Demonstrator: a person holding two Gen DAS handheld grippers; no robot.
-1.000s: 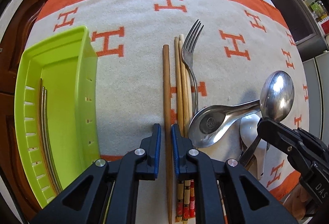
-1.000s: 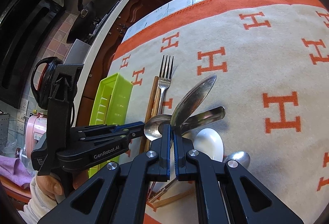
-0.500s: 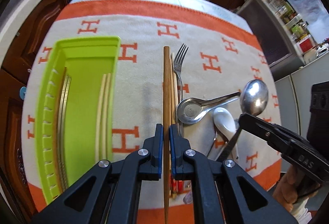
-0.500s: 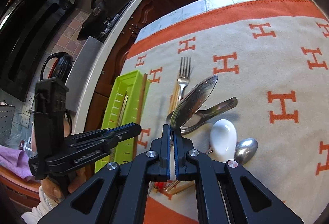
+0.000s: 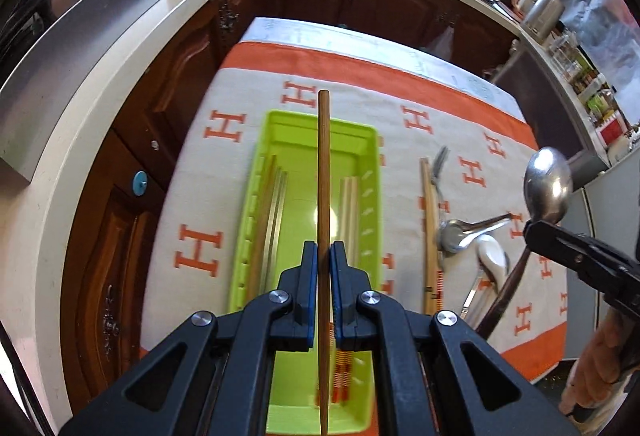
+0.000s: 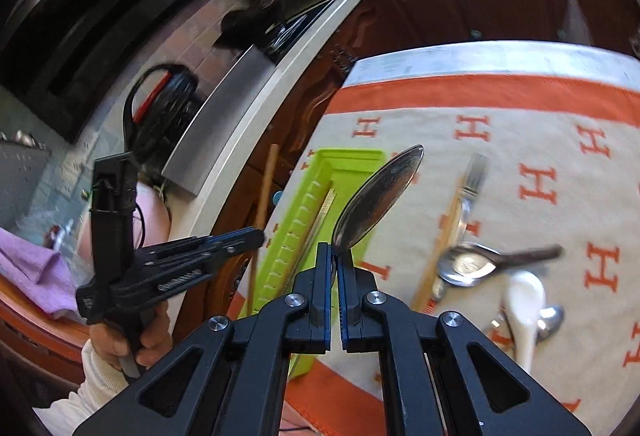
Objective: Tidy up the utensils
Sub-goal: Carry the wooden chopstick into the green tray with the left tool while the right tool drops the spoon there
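Left wrist view showed the cloth (image 5: 248,140) spread over the table, orange-edged and lettered, with the green tray (image 5: 360,172) lying lengthwise on it. The tray already held metal chopsticks (image 5: 276,204) along its left wall and a pale pair (image 5: 349,208) toward its right. Well to the right of the tray, on the cloth, lay the rest: a wooden chopstick (image 5: 427,220), a fork (image 5: 439,164), a steel ladle spoon (image 5: 460,234) and a white spoon (image 5: 493,260).

The step in hand looked like carrying two pieces at once to the tray. The left gripper (image 5: 324,268) was clenched on a brown chopstick (image 5: 323,156), held above the tray's middle and in line with its length, pointing steeply down. The right gripper (image 6: 334,268) was clamped on the handle of a big spoon (image 6: 376,196), bowl tilted up, hovering near the tray's near end; a hand (image 6: 124,336) in a pale sleeve gripped the left tool.

Next, I judged, the chopstick wanted lowering flat beside the pale pair before the jaws let go; a drop from this height might bounce it out. The spoon would need its own free strip of the tray
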